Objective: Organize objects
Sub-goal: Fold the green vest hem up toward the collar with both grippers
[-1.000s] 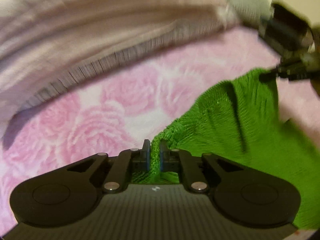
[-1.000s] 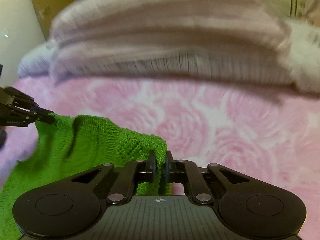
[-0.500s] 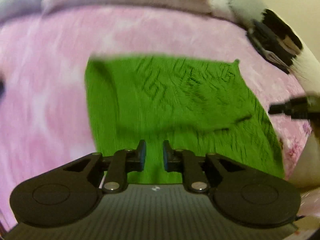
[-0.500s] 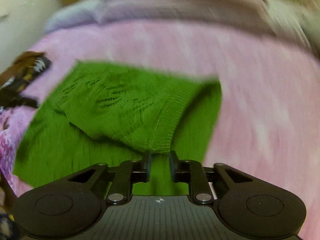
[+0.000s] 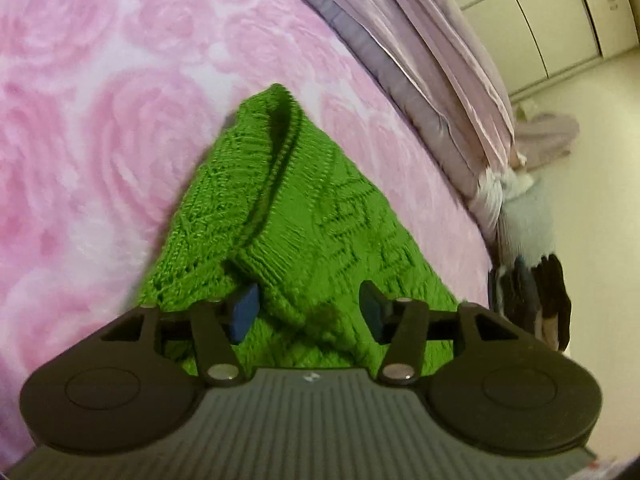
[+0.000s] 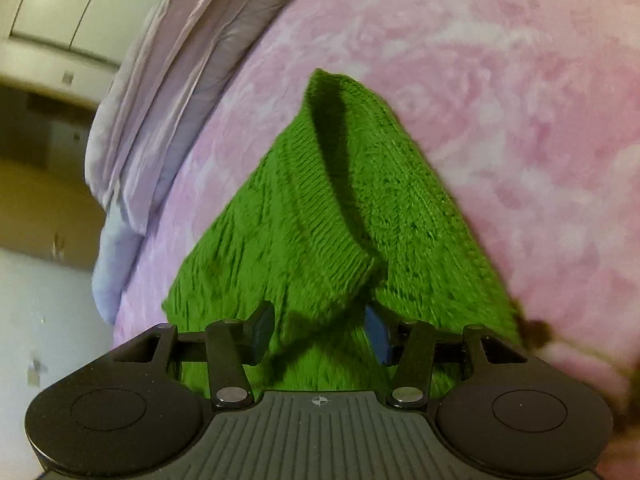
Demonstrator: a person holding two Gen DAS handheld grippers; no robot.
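A bright green knitted garment [image 5: 304, 220] lies folded on the pink rose-patterned bedspread [image 5: 100, 128]. My left gripper [image 5: 308, 312] hovers over its near folded edge, jaws opening, with the ribbed hem between the blue pads [image 5: 245, 308] but not pressed by them. In the right wrist view the same green knit [image 6: 320, 208] lies below my right gripper [image 6: 320, 330], whose jaws are also opening; a fold of knit sits between its pads [image 6: 376, 332], loose.
A folded lilac duvet [image 5: 420, 72] runs along the bed's edge, and the duvet [image 6: 160, 100] shows again from the right wrist. Beyond it are a cream floor with a heap of clothes [image 5: 532, 216], dark items [image 5: 540, 292] and white wardrobe doors [image 5: 560, 12].
Both grippers carried the green knit across the bed and laid it down folded. Both rolled strongly. Their jaws, shut on the knit a second ago, have let go and spread apart.
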